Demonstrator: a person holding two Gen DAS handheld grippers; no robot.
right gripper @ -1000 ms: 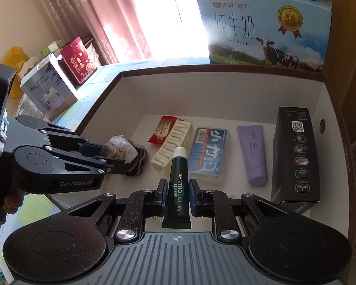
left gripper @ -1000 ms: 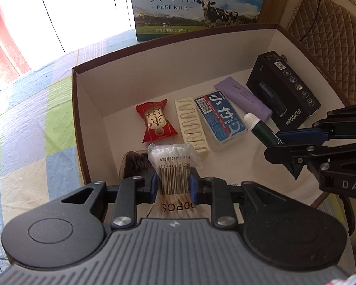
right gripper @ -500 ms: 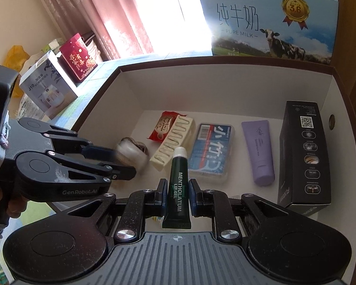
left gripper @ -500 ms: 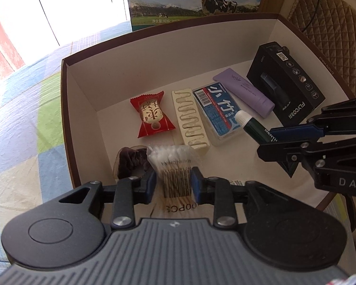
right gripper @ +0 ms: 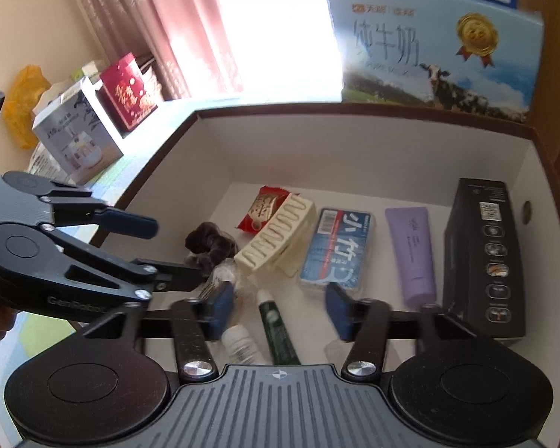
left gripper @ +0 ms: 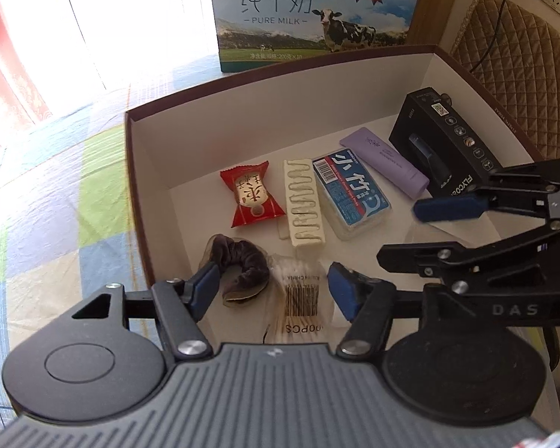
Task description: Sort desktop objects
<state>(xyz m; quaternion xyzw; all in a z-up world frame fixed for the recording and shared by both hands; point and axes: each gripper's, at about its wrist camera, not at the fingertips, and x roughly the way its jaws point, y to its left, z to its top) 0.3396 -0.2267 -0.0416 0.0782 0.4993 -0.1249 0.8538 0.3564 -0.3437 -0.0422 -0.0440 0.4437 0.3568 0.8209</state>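
Both hand-held grippers hang over a white-lined cardboard box with a brown rim (left gripper: 138, 171), each with its blue-padded jaws spread wide and gripping nothing. At lower centre of the left wrist view, the left gripper (left gripper: 272, 291) frames a clear bag of cotton swabs with a barcode label (left gripper: 298, 298), lying on the box floor just beside a dark brown velvet scrunchie (left gripper: 242, 265). At lower centre of the right wrist view, the right gripper (right gripper: 280, 310) frames a dark green lip-gel tube with a white cap (right gripper: 276, 328), lying flat beside a small white bottle (right gripper: 239, 343). Farther in lie a red candy wrapper (left gripper: 250, 194), a cream hair claw clip (left gripper: 304, 201), a blue floss case (left gripper: 349, 194), a lilac tube (left gripper: 384, 160) and a black carton (left gripper: 444, 145). A milk carton printed with a cow (left gripper: 317, 11) stands behind the box.
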